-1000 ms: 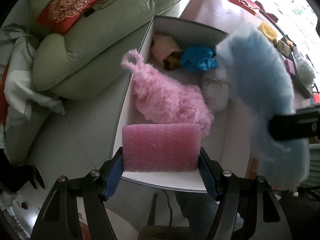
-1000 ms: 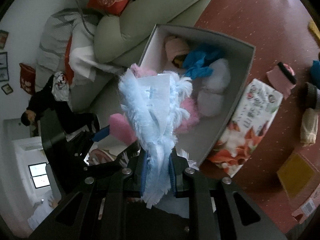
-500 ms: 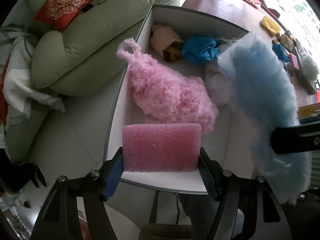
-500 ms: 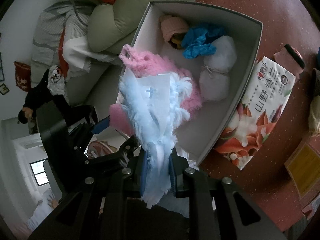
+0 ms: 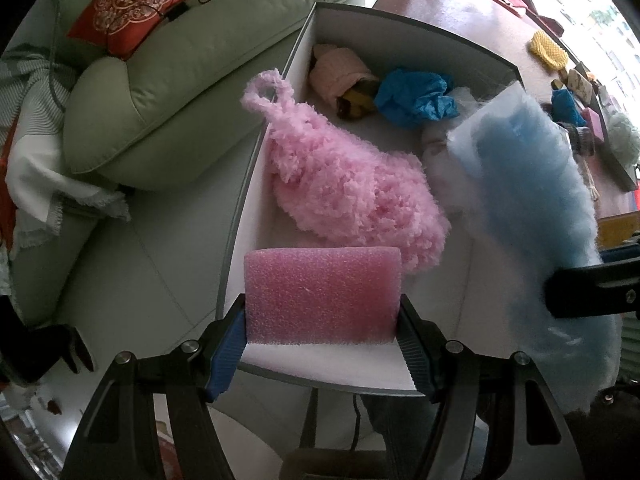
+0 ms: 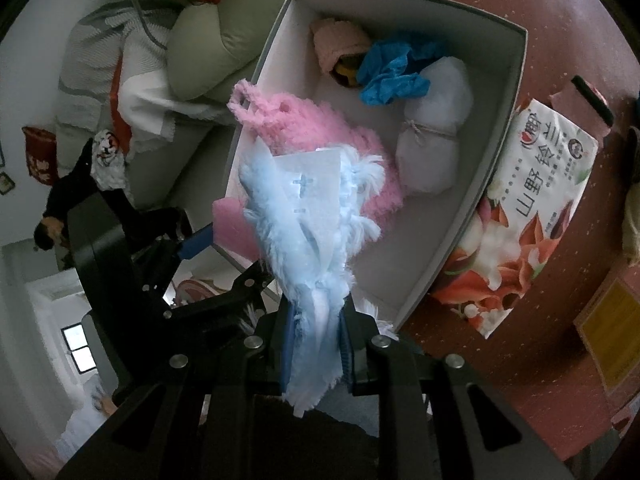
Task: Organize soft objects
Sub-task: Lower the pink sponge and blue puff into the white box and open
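My left gripper (image 5: pixel 322 316) is shut on a pink foam block (image 5: pixel 322 294) and holds it over the near end of a grey box (image 5: pixel 420 36). My right gripper (image 6: pixel 316 320) is shut on a light blue fluffy cloth (image 6: pixel 304 216), held above the box's near right side; the cloth also shows in the left wrist view (image 5: pixel 532 208). In the box lie a pink fuzzy pouch (image 5: pixel 348 184), a blue crumpled cloth (image 5: pixel 416 94), a peach knit piece (image 5: pixel 338 74) and a white tied bundle (image 6: pixel 434 128).
A green sofa cushion (image 5: pixel 180 80) with a red embroidered pillow (image 5: pixel 136 4) lies left of the box. A flowered tissue pack (image 6: pixel 520 216) lies against the box's right wall on the red-brown table (image 6: pixel 520 0). Small soft items (image 5: pixel 548 46) lie far right.
Both grippers have come closer to the box, which now looms larger in both views. The blue cloth has moved further over the box. Both grips are unchanged.
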The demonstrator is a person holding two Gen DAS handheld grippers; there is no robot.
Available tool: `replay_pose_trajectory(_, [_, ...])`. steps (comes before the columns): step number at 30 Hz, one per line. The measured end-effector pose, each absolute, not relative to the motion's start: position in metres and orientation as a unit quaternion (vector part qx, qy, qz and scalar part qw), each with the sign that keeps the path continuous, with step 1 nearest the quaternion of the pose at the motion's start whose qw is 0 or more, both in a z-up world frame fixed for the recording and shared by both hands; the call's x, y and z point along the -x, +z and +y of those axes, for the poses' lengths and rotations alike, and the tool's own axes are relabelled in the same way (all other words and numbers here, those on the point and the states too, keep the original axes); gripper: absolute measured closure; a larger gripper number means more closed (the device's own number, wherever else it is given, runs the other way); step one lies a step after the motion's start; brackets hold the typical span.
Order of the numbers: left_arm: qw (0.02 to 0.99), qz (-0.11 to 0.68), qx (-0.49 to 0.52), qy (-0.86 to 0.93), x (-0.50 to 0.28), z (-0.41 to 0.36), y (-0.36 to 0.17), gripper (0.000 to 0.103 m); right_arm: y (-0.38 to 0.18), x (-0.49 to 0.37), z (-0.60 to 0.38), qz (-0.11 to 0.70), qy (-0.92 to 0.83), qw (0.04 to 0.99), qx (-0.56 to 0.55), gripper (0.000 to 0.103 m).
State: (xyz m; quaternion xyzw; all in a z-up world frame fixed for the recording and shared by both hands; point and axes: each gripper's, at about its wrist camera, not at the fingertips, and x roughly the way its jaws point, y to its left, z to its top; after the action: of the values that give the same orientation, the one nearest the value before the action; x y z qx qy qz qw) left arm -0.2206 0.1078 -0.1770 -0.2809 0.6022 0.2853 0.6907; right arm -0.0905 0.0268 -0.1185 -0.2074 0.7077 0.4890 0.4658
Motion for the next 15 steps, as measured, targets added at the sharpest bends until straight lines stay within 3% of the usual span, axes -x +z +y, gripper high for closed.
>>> replay_pose_trajectory(15, [0.693, 0.605, 0.278, 0.278, 0.221, 0.111, -0.181, 0.032, -0.131, 0.093, 0.029, 0.724, 0.477, 0.454, 0.203, 0.08])
